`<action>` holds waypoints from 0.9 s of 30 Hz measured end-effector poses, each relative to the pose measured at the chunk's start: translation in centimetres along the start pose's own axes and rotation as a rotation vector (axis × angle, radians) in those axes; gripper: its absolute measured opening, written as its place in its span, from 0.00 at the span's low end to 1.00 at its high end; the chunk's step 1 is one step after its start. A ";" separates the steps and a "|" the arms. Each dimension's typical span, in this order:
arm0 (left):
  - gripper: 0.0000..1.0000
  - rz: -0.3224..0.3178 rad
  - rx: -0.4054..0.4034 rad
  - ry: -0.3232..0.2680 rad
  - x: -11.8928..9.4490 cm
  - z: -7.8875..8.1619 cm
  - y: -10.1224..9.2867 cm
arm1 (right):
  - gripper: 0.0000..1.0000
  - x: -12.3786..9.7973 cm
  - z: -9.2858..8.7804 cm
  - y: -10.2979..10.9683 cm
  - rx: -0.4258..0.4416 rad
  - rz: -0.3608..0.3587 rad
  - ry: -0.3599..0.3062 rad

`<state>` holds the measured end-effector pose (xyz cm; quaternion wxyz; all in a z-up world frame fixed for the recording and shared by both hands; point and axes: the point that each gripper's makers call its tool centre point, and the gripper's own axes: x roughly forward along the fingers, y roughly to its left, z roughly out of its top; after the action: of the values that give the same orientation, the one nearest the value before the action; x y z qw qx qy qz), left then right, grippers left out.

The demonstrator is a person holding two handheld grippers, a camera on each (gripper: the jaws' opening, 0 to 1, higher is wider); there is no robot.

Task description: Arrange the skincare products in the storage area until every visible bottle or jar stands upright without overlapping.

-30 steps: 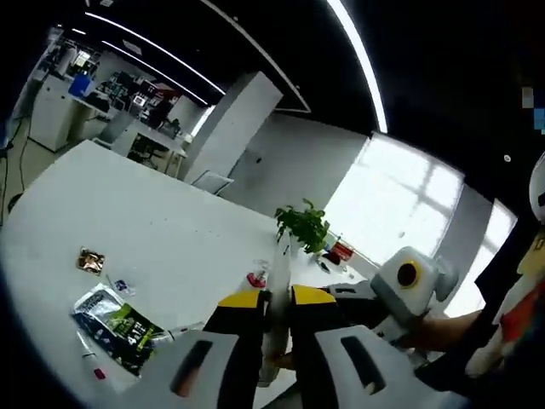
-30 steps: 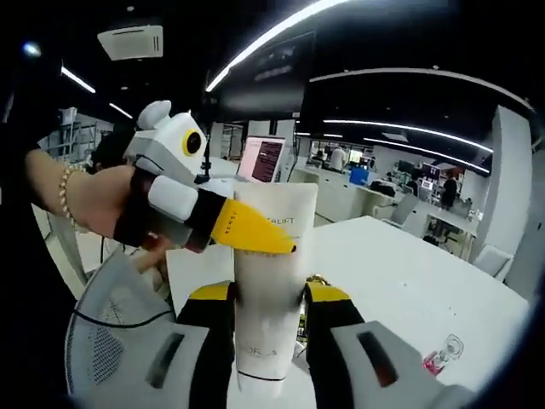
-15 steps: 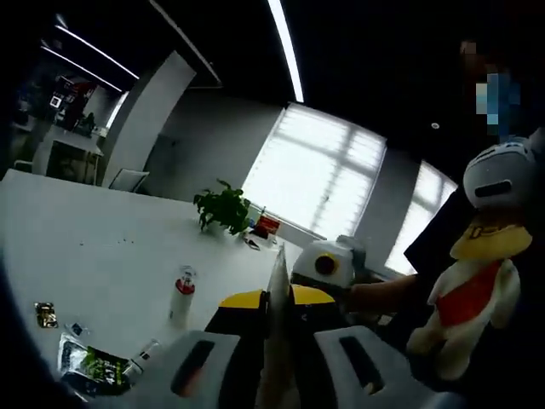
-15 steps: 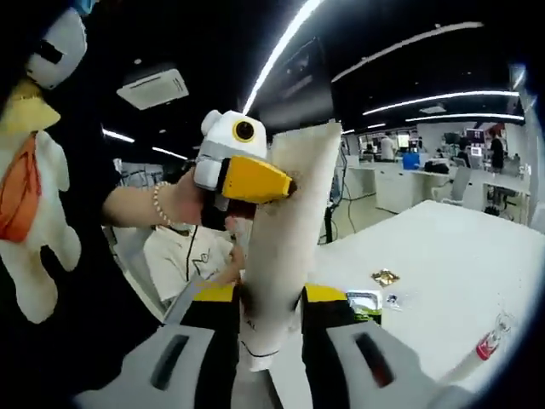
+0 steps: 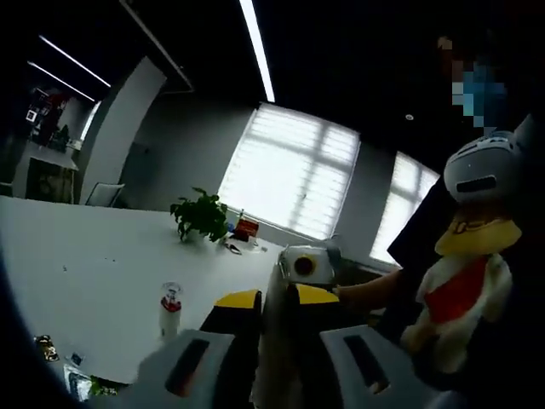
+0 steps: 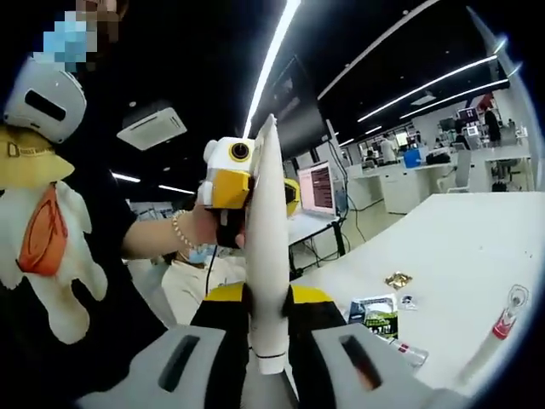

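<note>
A: So, nearest first. The right gripper had its jaws closed on the lower part of a white tube, which was held up in the air, edge-on to that camera. The left gripper pinched the same tube higher up, near its flat sealed end.

B: Agreed from the other side. The left gripper was clamped narrow around the tube, with the right gripper just behind it and a hand on that one.

A: Status of the tube: off the table, carried between both tools, not yet stood anywhere.

B: Farther out on the table: a green sachet, a small gold packet, and a slim bottle with a red band. In the left gripper view a small red-banded bottle stood upright; I could not tell whether it was the same bottle.

A: Beyond that, a potted plant near the window end.

B: Judgement: task early to middle. One bottle looked upright; the tube was in hand and unplaced. I saw no clear storage area, so placement remained.
</note>
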<state>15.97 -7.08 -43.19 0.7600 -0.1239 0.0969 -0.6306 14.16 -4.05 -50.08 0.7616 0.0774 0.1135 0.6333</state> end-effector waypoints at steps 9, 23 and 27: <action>0.19 0.013 0.139 0.195 1.2 -2.7 -0.6 | 0.13 -0.6 -0.1 -0.1 -0.023 0.002 0.010; 0.21 0.027 0.370 0.476 1.3 -5.9 -0.2 | 0.14 -1.6 -2.0 -0.7 -0.190 -0.019 0.159; 0.19 0.015 0.361 0.479 1.9 -6.1 -0.2 | 0.14 -1.9 -2.1 -0.9 -0.218 -0.028 0.177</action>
<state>14.29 -9.37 -48.87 0.7298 0.1664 0.1605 -0.6434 14.07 -6.18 -52.20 0.7614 -0.0632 0.1118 0.6355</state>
